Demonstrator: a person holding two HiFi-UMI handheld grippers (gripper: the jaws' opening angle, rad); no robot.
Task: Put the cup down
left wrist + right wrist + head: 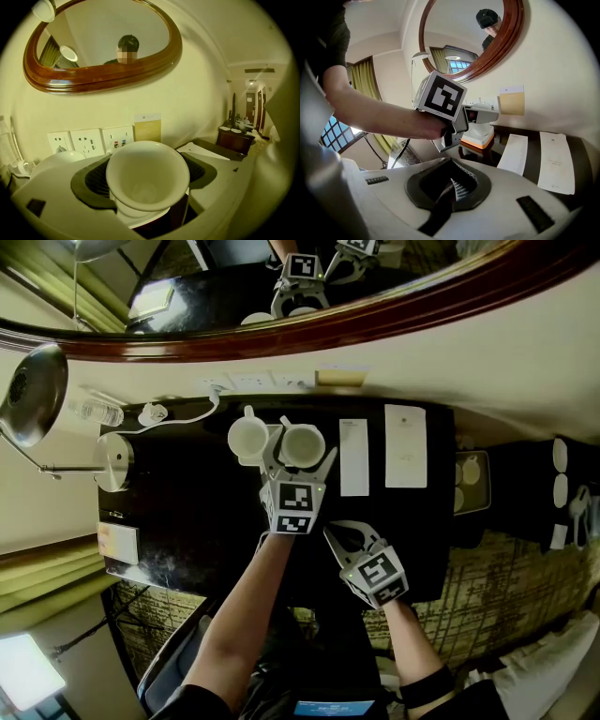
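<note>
Grip on the cup (147, 174) belongs to the left gripper (301, 452). Its jaws stand wide yet closed against the cup's sides, one dark pad at each flank just under the flared rim. The cup is held upright, mouth up, probably so that it can meet the surface squarely on its foot.

It is at the far side of the black counter (187, 512), near the wall sockets (86, 141). A second cup (247, 437) stands just beside it on its left, and the paper cards (353, 457) lie to its right. A white piece like a saucer shows right under it; whether the foot already rests there cannot be told. Judging by this, the setting-down is at or close to its end, and the release is what remains.

The right gripper (339, 532) hangs back near the counter's front edge, jaws together on nothing, likely to leave the left arm's path free.

The cup is plain glossy white and empty, widening from a narrow bottom to a broad round lip.
</note>
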